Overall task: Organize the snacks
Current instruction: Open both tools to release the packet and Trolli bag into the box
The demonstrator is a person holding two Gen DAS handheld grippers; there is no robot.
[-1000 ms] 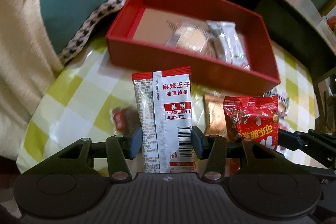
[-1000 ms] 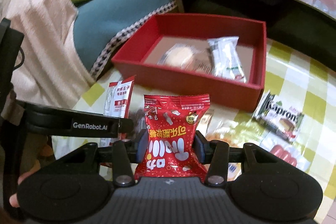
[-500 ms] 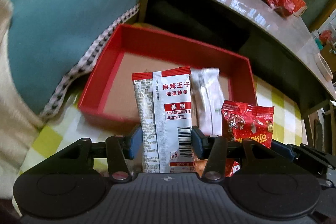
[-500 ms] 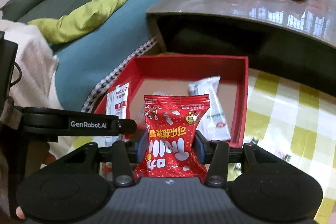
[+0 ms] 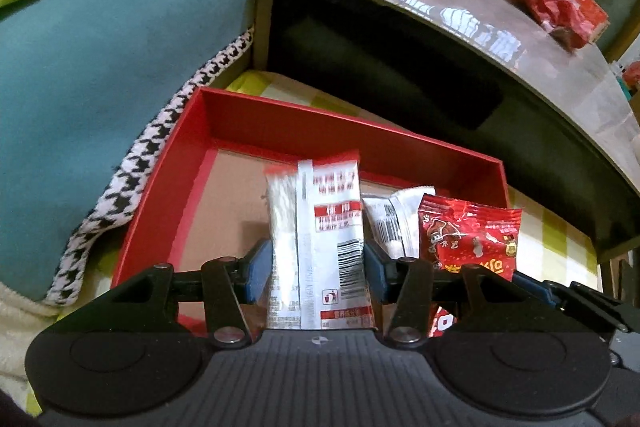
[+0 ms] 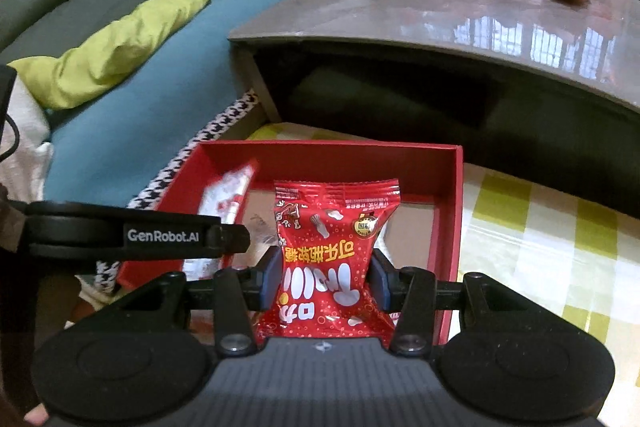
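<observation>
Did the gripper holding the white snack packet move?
Yes. The left gripper carried the white snack packet forward, from before the red cardboard box to above it.

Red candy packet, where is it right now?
The red candy packet is clamped in the right gripper, held above the red box, right of the white snack sachet.

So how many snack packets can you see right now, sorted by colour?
White packets: 2, one in the left claw, one lying in the red box.
Red packets: 1, in the right claw.
Total: 3 packets.
</observation>
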